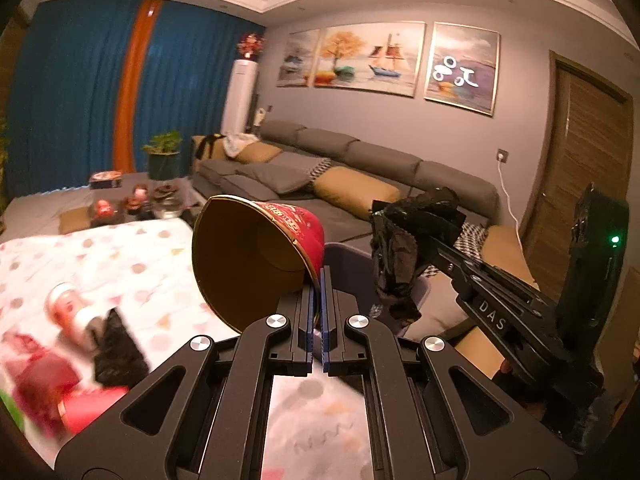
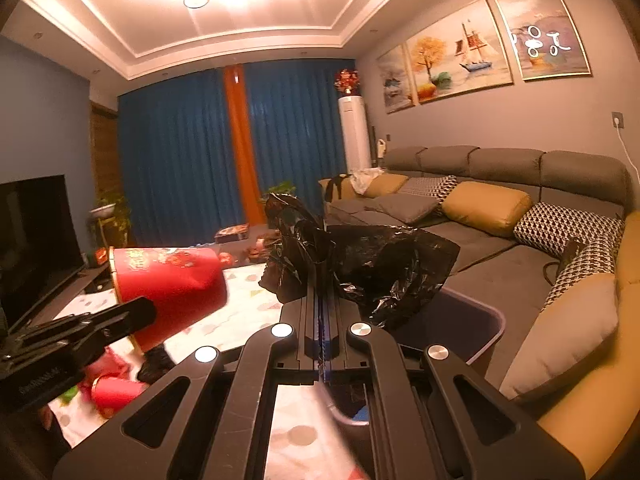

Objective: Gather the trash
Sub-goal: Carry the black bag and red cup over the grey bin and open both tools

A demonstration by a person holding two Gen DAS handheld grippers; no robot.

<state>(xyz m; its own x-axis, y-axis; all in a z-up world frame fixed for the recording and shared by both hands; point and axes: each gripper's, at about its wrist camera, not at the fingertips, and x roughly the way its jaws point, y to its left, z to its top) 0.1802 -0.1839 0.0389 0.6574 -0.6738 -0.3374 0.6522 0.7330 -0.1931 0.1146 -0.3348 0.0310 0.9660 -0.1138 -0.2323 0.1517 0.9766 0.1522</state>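
Note:
My left gripper [image 1: 320,282] is shut on the rim of a red paper cup [image 1: 256,256], which lies tilted on its side with its brown inside facing the camera. My right gripper [image 2: 320,280] is shut on a crumpled black plastic bag [image 2: 360,264]. Both are held in the air, close together, over the edge of the table. A grey bin [image 2: 480,328] stands open just below and to the right of the bag. In the left wrist view the bin [image 1: 348,260] shows behind the cup. The right wrist view has the cup [image 2: 168,284] at the left.
A table with a dotted cloth [image 1: 132,256] carries more litter: red cups [image 2: 116,394], a black wrapper [image 1: 116,356] and a small bottle [image 1: 68,312]. A grey sofa [image 2: 480,240] with cushions runs along the right. A television [image 2: 36,236] stands at the left.

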